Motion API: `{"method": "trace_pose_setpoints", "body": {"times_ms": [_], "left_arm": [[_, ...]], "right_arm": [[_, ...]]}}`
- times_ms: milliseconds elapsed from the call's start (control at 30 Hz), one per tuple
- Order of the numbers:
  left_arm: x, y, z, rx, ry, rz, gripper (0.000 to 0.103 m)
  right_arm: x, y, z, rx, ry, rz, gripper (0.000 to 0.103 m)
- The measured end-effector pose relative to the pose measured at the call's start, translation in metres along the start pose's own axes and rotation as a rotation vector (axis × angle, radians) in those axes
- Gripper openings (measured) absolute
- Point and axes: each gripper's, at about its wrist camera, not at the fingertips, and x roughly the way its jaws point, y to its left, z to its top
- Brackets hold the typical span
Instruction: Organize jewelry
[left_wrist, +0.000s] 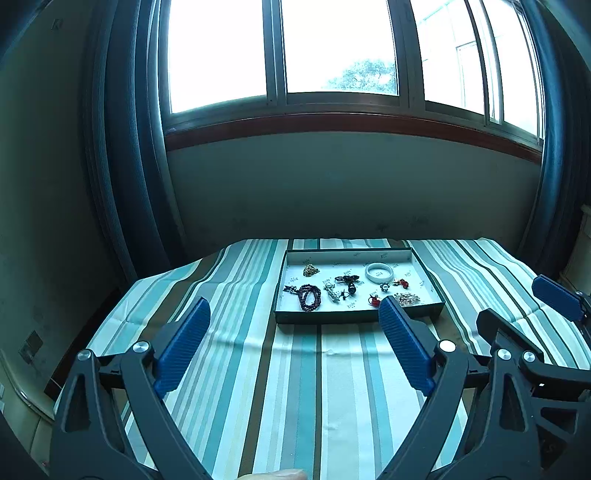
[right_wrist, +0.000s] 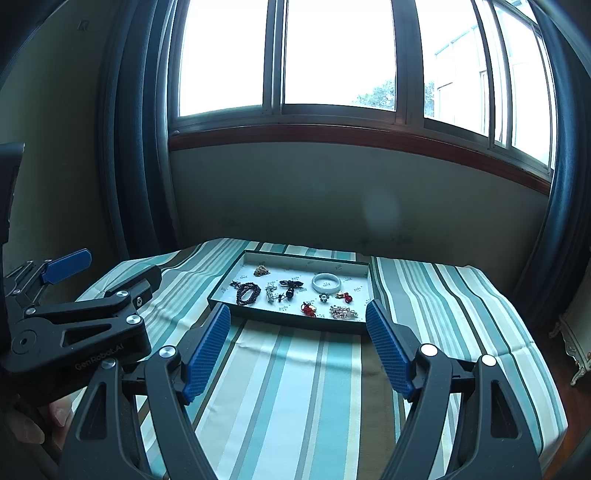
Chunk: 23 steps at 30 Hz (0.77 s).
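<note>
I hold both claws spread and empty: the tray (right_wrist: 364, 295) lies straight ahead of my right gripper (right_wrist: 297, 332) (nearer), my left gripper (left_wrist: 293, 328) beside it.

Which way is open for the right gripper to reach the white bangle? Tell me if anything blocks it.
Probably yes, straight ahead. The right gripper is open and empty over bare striped cloth, and the white bangle lies uncovered in the open tray; only the low near wall and small pieces intervene.

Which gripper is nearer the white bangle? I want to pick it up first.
Right, though only slightly. The white bangle lies ahead between the right gripper fingers; from the left gripper it sits ahead toward the right finger.
</note>
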Motion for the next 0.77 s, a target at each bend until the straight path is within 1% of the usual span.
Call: {"method": "trace_pose_setpoints", "body": {"times_ms": [167,300,567,767], "left_arm": [[0.003,0.002,0.0,-0.016,0.013,-0.018,0.094],[0.008,0.005,-0.001,-0.041,0.028,-0.022,0.1],[0.012,0.004,-0.004,-0.019,0.024,-0.004,0.101],[0.028,0.01,-0.009,-0.038,0.072,-0.007,0.101]], "right_arm": [[0.0,0.0,0.0,-0.001,0.0,0.0,0.075],[0.0,-0.002,-0.001,0.001,0.0,0.002,0.075],[0.002,-0.001,-0.004,-0.006,0.004,0.004,0.075],[0.01,-0.008,-0.006,0.006,0.019,-0.006,0.075]]}}
